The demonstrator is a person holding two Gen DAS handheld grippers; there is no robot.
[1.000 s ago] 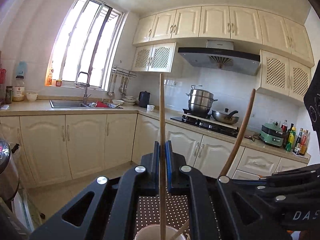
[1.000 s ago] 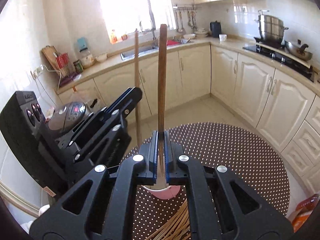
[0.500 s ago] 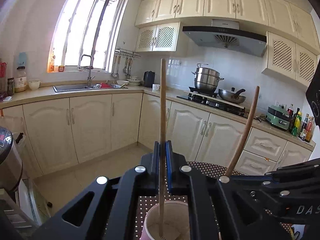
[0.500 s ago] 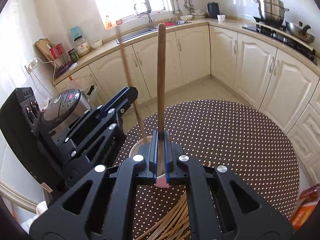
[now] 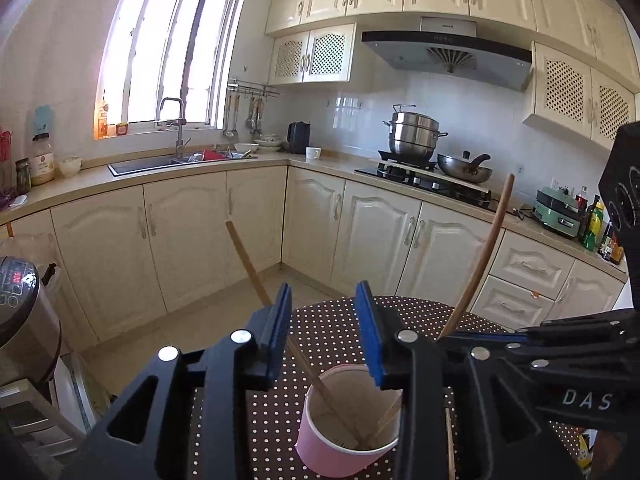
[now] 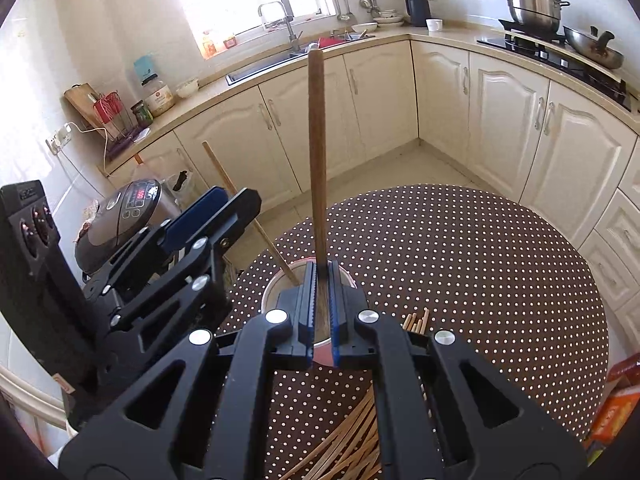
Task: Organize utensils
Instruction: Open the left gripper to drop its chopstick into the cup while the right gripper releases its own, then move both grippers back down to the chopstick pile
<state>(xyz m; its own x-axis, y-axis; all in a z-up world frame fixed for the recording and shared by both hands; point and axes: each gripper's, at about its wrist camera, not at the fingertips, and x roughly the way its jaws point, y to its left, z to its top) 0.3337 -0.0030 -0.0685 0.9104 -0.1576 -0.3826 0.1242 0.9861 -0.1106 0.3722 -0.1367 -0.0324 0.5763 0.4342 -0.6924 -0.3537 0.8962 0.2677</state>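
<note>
Jaws of the left gripper are opening, and its light chopstick already leans free in the pink cup on the dotted counter. Right gripper pinches the dark chopstick upright above the cup. If released too high, it may tip the light cup. Readable writing: only "DAS" on the right gripper.

Left gripper jaws opening above pink cup on dotted table. Pale chopstick leans free in cup (no pad contact). Right gripper holds darker stick.
</note>
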